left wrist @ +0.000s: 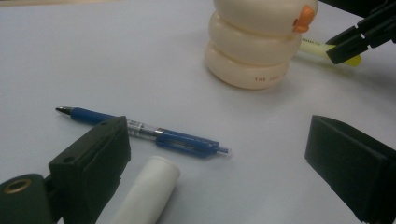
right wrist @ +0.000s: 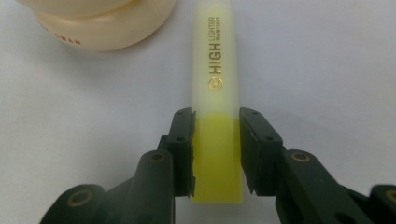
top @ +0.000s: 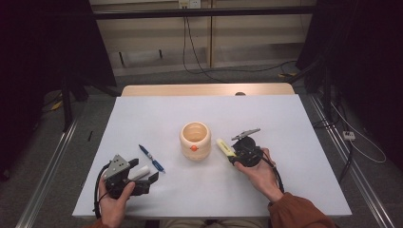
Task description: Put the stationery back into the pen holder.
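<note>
A yellow highlighter (right wrist: 217,70) lies on the white table (top: 294,180), just right of a cream, ringed cup (top: 195,140) with an orange spot. My right gripper (right wrist: 217,140) is shut on its yellow rear end, one pad pressing each side; in the high view this gripper (top: 231,155) sits right of the cup. At the near left my left gripper (left wrist: 219,135) stands open, low over the table. A white cylinder (left wrist: 149,189) lies beside its left jaw, untouched as far as I can tell. A blue pen (left wrist: 177,139) lies just ahead of the jaws.
The cup (left wrist: 254,46) stands upright mid-table, its rim open. The highlighter (left wrist: 317,48) pokes out behind it, with the right gripper's jaws (left wrist: 355,39) over it. Floor cables and dark stands surround the table.
</note>
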The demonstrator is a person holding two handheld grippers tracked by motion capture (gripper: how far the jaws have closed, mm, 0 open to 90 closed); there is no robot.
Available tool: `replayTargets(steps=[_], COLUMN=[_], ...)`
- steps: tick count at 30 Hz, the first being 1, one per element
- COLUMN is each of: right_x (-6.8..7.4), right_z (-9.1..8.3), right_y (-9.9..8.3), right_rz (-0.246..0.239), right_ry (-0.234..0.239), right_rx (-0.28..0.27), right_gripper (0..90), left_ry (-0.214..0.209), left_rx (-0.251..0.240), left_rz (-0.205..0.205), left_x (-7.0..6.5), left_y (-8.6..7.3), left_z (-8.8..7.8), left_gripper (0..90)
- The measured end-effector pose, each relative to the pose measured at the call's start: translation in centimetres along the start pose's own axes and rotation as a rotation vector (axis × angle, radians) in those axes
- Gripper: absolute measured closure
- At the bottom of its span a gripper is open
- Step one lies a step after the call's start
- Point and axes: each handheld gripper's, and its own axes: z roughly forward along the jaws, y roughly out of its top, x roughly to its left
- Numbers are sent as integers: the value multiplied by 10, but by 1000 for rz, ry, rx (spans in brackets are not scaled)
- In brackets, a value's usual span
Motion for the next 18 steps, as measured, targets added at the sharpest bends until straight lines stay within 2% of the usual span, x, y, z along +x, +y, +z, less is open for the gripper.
replayTargets(steps=[7,11,18], right_x=[-13,-20,-23], right_z=[-13,-19,-30], right_y=[-2,-5,-12], right_rz=[-5,-15,-55], right_ry=[24,58,121], right_rx=[-9,-9,-9], right_gripper=[674,674,674], left_ry=[0,-2,1], left_rx=[-1,-1,-11], left_rz=[0,4,7], left_x=[0,-1,-1], left_y=[0,0,0], left_z=[0,0,-1], left_gripper=[70,70,69])
